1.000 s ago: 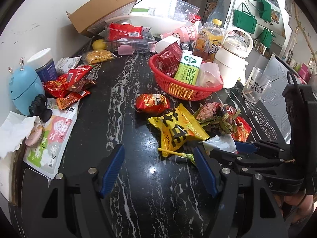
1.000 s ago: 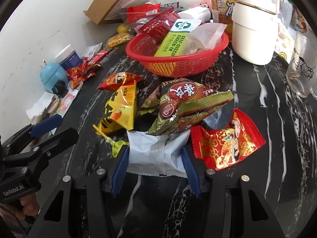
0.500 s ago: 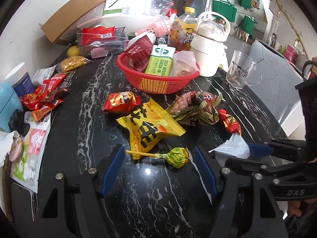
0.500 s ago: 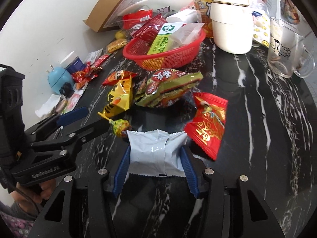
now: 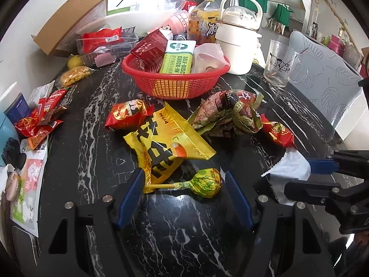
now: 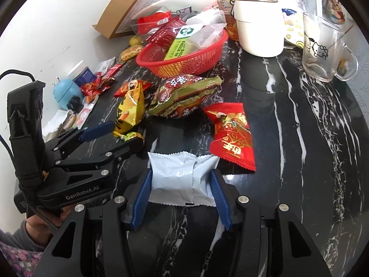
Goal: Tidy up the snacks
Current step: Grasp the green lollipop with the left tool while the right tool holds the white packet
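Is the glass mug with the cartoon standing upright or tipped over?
Upright. The glass mug stands on its base on the black marble table, mouth up.

The desk point(image 5: 92, 120) is glossy black marble-look stone with white veins. The basket point(image 5: 175, 87) is red plastic mesh, the mug point(image 6: 322, 50) clear glass, the snack wrappers shiny crinkled foil.

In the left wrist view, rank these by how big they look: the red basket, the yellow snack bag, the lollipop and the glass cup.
1. red basket
2. yellow snack bag
3. lollipop and glass cup: look alike; the lollipop is nearer the camera, so unranked.
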`<state>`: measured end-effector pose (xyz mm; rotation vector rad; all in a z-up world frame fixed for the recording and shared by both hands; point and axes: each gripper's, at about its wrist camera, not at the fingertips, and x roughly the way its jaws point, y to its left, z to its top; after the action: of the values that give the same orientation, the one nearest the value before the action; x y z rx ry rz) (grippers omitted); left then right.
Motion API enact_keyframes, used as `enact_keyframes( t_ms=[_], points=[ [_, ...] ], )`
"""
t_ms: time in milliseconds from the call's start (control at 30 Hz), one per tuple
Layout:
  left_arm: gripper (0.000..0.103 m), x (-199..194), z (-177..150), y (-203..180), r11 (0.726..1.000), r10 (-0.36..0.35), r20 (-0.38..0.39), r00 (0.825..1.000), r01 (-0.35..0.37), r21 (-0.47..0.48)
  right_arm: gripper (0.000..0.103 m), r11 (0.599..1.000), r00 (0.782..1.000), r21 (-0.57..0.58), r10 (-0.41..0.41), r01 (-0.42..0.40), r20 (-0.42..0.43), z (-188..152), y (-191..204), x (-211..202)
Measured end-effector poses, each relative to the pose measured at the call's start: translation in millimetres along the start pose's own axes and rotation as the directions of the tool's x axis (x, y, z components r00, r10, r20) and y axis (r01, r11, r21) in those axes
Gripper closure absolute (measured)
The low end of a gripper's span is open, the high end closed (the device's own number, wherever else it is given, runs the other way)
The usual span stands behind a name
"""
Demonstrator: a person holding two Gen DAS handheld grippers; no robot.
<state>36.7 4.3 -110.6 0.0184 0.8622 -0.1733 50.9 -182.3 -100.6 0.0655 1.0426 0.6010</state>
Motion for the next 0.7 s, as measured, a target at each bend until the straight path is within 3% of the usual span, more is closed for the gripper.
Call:
enact_keyframes(
  t_ms=[133,200,233,700],
  points=[
    [0.035,0.0,-0.6,0.9,1.000,-0.001,0.011,1.000,0.001,-0.010,0.052,1.000,1.000,0.007,0.001,-0.001,-0.001,0.0,-1.2,1.2],
    [0.052,3.4,-1.3,2.4,0.999,-0.035,-0.013,0.999,0.035,-0.028,0.052,1.000,1.000,0.012,0.002,-0.002,-0.002,-0.9,-3.1,1.0],
    [0.055,4.8,-2.3,2.5,0.999,-0.036,-0.024,0.999,0.035,-0.034,0.052,1.000,1.000,0.014,0.003,-0.003,-0.001,-1.2,-3.6,0.8],
    [0.073,-16.2,-23.0,-7.6,0.996,-0.087,-0.041,0.995,0.086,-0.026,0.053,1.000,1.000,0.013,0.012,-0.012,0.001,-8.8,-0.4,-3.2]
  ],
)
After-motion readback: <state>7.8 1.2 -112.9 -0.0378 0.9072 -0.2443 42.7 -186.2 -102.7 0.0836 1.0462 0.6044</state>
